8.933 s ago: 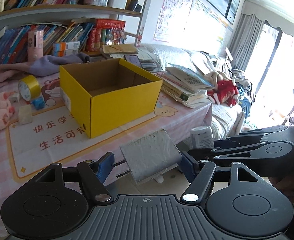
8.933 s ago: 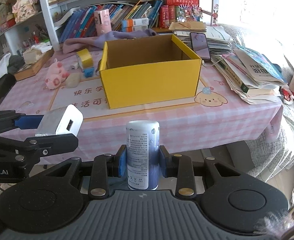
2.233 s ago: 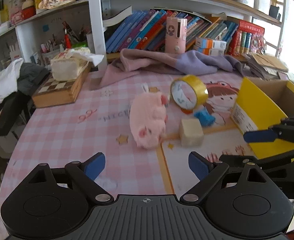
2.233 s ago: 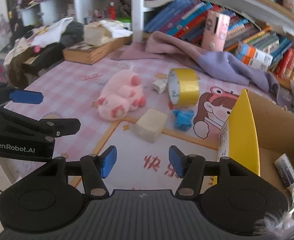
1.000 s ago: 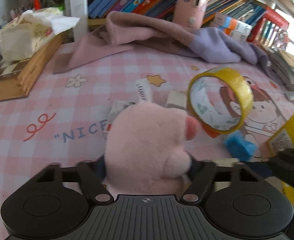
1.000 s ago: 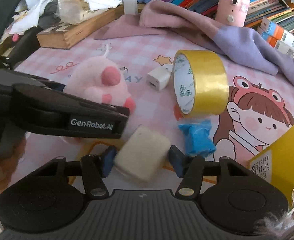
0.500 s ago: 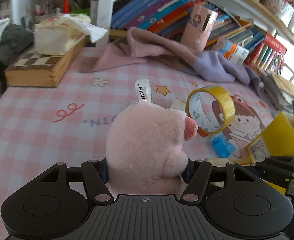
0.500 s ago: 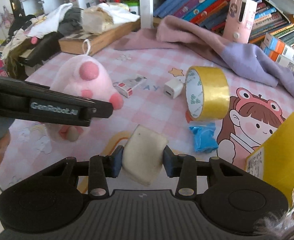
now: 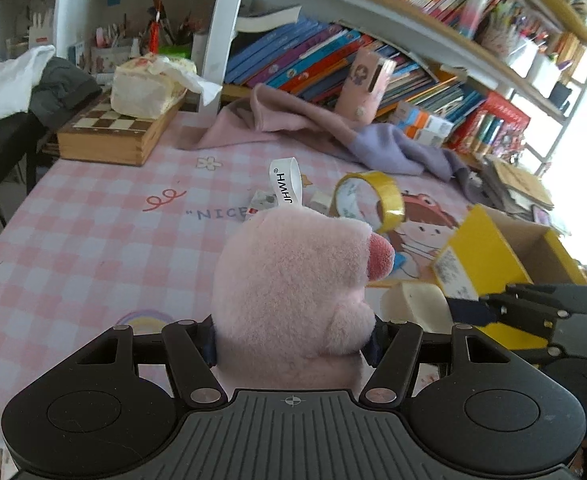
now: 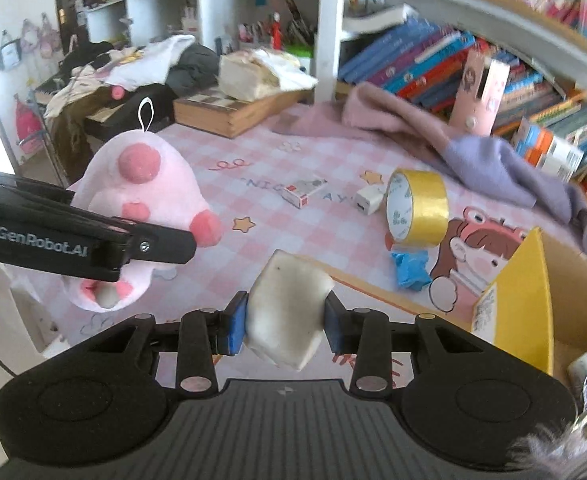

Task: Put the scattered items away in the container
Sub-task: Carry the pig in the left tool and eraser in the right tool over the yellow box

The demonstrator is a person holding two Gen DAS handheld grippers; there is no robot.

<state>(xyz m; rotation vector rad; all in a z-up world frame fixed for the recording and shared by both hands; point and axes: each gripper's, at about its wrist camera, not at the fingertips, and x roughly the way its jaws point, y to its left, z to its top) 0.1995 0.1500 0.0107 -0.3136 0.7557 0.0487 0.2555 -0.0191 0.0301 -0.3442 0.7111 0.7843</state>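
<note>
My left gripper [image 9: 293, 340] is shut on a pink plush pig [image 9: 293, 280] and holds it above the pink checked table; the pig also shows in the right wrist view [image 10: 141, 196]. My right gripper [image 10: 285, 320] is shut on a cream sponge block [image 10: 287, 306], lifted off the table; the block also shows in the left wrist view [image 9: 413, 306]. The yellow cardboard box [image 10: 529, 280] stands open at the right, also in the left wrist view [image 9: 485, 256]. On the table lie a yellow tape roll [image 10: 417, 208], a blue wrapper [image 10: 409, 268], a white charger [image 10: 367, 202] and a small packet [image 10: 305, 192].
A pink and purple cloth [image 10: 433, 132] lies at the back by the bookshelf [image 9: 333, 48]. A wooden chess box [image 9: 113, 132] with a tissue pack [image 9: 149, 84] sits at the back left. Clothes are piled on a chair [image 10: 113, 76] beyond the table's left edge.
Both grippers have risen and pulled back with their loads: the pig and the sponge block are higher above the table. The box shows more in the left wrist view.
</note>
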